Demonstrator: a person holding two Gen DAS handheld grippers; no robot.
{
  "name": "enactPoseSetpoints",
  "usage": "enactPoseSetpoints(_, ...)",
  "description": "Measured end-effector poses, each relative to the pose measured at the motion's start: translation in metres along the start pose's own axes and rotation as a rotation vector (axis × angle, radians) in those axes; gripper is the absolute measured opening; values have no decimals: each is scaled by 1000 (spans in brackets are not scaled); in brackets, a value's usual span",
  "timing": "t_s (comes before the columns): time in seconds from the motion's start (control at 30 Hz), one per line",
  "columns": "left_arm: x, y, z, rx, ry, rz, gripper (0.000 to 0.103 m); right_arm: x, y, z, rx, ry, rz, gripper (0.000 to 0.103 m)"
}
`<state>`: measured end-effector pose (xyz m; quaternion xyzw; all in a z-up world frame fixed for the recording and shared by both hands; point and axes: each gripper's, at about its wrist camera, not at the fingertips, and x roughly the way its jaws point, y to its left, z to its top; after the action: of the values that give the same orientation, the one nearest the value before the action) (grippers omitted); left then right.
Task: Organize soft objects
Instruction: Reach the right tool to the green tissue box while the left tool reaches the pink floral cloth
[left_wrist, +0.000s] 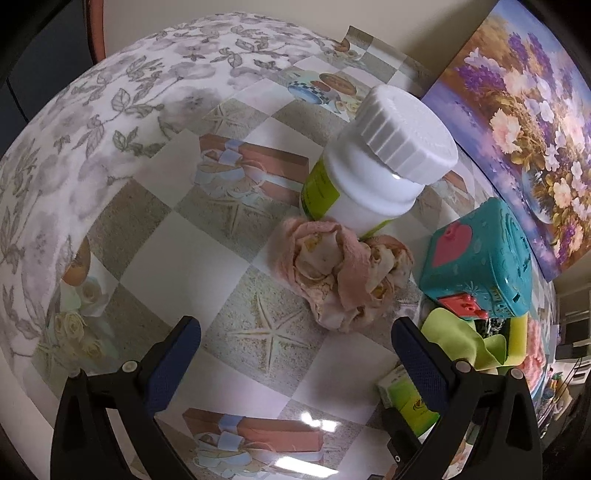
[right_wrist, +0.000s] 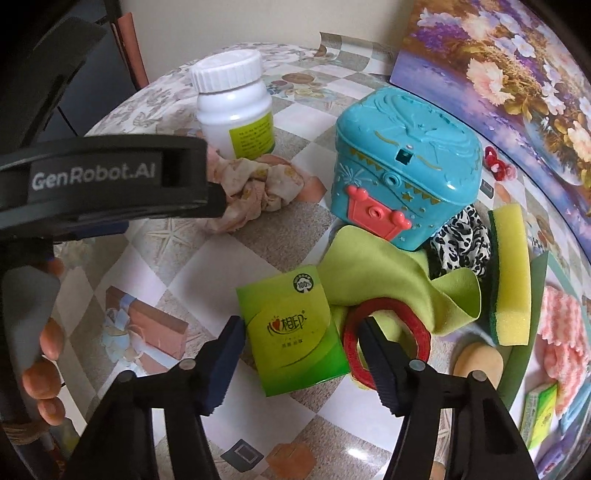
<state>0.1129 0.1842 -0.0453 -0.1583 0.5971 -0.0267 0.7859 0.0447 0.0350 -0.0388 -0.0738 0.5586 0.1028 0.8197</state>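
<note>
The left gripper (left_wrist: 295, 354) is seen with its fingers spread wide apart above the checked tablecloth (left_wrist: 207, 236), nothing being held between them. The crumpled pink floral cloth (left_wrist: 343, 277) lies on the table just beyond the fingertips, towards one o'clock from the gripper. A white bottle (left_wrist: 376, 162) with a ribbed cap and green label is found touching the cloth at its twelve o'clock side. A teal toy chest (left_wrist: 480, 266) stands at three o'clock of the cloth, near but apart from it, and a floral painting (left_wrist: 524, 118) is propped behind it.

The right gripper (right_wrist: 301, 339) is also held open, its fingers parted on either side of a green tissue pack (right_wrist: 291, 336); whether the pads touch the pack cannot be told. A red ring (right_wrist: 417, 325) lies at the pack's three o'clock, partly behind the right-hand finger. A lime-green cloth (right_wrist: 373, 269) is draped at one o'clock of the pack, running under the front of the chest. A leopard-print fabric (right_wrist: 461, 243) is bunched at the chest's four o'clock, and a yellow sponge (right_wrist: 511, 280) with a green backing stands on edge beside it. A pink fluffy cloth (right_wrist: 561, 332) is seen at the far three o'clock edge
</note>
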Motion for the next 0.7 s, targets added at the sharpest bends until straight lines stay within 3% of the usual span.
enactPoseSetpoints(0.2,1,5,-1,-16,-1,-2,103,-5,-7,1,26,12,56,65)
enactPoseSetpoints(0.7,0,6,-2,-8,2,0,103,-4,10,-2,-27,30,60,66)
